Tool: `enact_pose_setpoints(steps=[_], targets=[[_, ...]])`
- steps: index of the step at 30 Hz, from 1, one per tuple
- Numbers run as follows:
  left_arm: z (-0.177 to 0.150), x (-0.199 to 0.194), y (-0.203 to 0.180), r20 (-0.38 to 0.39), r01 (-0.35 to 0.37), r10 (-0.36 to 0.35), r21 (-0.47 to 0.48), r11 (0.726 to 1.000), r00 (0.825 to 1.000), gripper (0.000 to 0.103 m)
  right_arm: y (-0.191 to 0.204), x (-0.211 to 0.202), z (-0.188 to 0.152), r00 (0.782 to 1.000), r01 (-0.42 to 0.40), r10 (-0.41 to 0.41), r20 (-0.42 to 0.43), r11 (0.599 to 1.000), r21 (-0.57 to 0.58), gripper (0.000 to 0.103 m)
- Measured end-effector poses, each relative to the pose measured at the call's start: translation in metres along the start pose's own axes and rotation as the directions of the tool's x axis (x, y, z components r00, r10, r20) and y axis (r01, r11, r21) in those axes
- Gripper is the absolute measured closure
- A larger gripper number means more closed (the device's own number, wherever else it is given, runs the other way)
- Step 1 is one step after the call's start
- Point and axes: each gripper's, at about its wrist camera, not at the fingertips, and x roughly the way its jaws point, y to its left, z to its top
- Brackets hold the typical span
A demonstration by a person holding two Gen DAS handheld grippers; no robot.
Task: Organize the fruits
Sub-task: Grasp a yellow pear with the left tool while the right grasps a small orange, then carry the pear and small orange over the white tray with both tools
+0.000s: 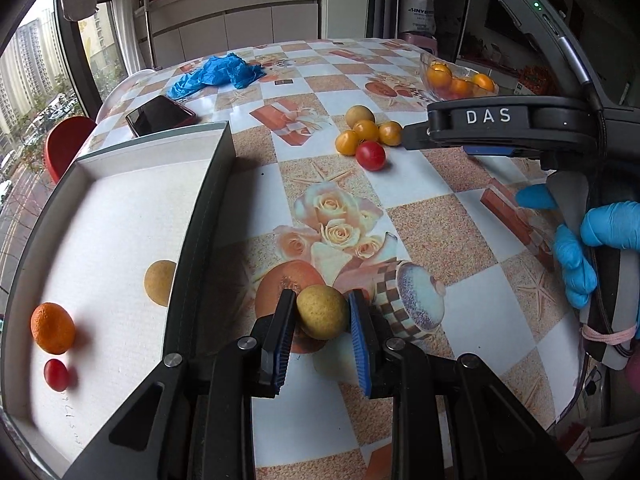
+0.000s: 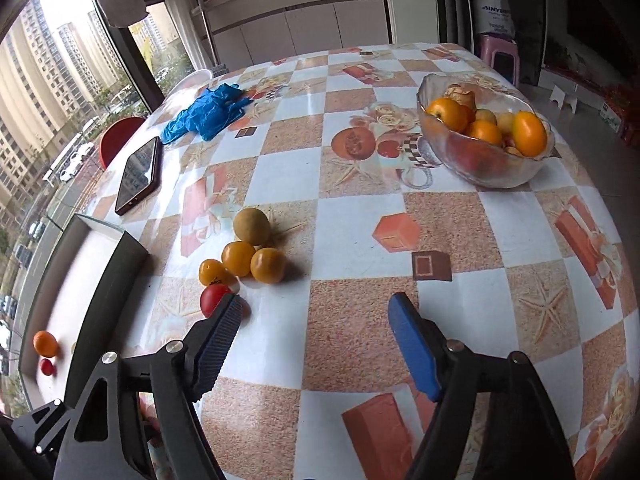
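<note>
Now box holds three fruits; five loose.

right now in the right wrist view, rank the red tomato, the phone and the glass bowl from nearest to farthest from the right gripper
1. red tomato: beside the left finger of the right gripper, at the near edge of the fruit cluster.
2. phone: far left, past the box corner.
3. glass bowl: far right; too close to call against the phone.

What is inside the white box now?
The box holds an orange fruit, a small red tomato and a tan round fruit, partly covered by the box wall. The near corner lies out of view.
</note>
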Motion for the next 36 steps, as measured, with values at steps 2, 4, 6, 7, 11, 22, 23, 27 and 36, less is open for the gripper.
enact_pose_setpoints(steps=[2, 4, 6, 7, 11, 22, 23, 27, 36], targets=[[0.001, 0.000, 0.000, 0.000, -0.001, 0.001, -0.002, 1.000, 1.000, 0.075, 0.002, 0.006, 0.004, 1.000, -0.009, 0.009, -0.017, 1.000, -0.012, 0.029], [0.001, 0.000, 0.001, -0.002, 0.004, -0.004, -0.005, 1.000, 1.000, 0.075, 0.009, 0.013, 0.008, 0.999, -0.022, 0.020, -0.030, 0.999, -0.041, 0.034], [0.001, 0.000, 0.001, -0.005, 0.006, -0.006, -0.008, 1.000, 1.000, 0.075, 0.019, 0.019, 0.012, 0.999, -0.026, 0.024, -0.034, 0.996, -0.083, 0.040], [0.001, 0.000, 0.002, -0.006, 0.005, -0.005, -0.008, 1.000, 1.000, 0.075, 0.024, 0.022, 0.014, 0.999, -0.026, 0.023, -0.034, 0.994, -0.104, 0.042], [0.002, 0.000, 0.002, -0.011, 0.003, -0.003, -0.008, 1.000, 1.000, 0.075, 0.037, 0.030, 0.020, 0.998, -0.048, 0.044, -0.034, 0.986, -0.158, 0.059], [0.002, 0.001, 0.002, -0.011, 0.004, -0.004, -0.016, 1.000, 1.000, 0.075, 0.019, -0.005, -0.005, 0.995, -0.096, 0.096, -0.006, 0.989, -0.115, 0.079], [0.001, 0.001, 0.002, -0.011, 0.005, -0.005, -0.019, 1.000, 1.000, 0.075, 0.017, -0.010, -0.010, 0.995, -0.098, 0.098, -0.003, 0.989, -0.110, 0.079], [0.002, 0.000, 0.005, -0.012, 0.019, -0.019, -0.044, 0.999, 1.000, 0.075, 0.006, -0.029, -0.033, 0.993, -0.114, 0.115, 0.003, 0.990, -0.082, 0.079], [0.000, -0.006, 0.006, -0.019, 0.038, -0.039, -0.076, 0.996, 0.999, 0.075, -0.007, -0.045, -0.069, 0.992, -0.126, 0.126, -0.009, 0.992, -0.022, 0.079]])
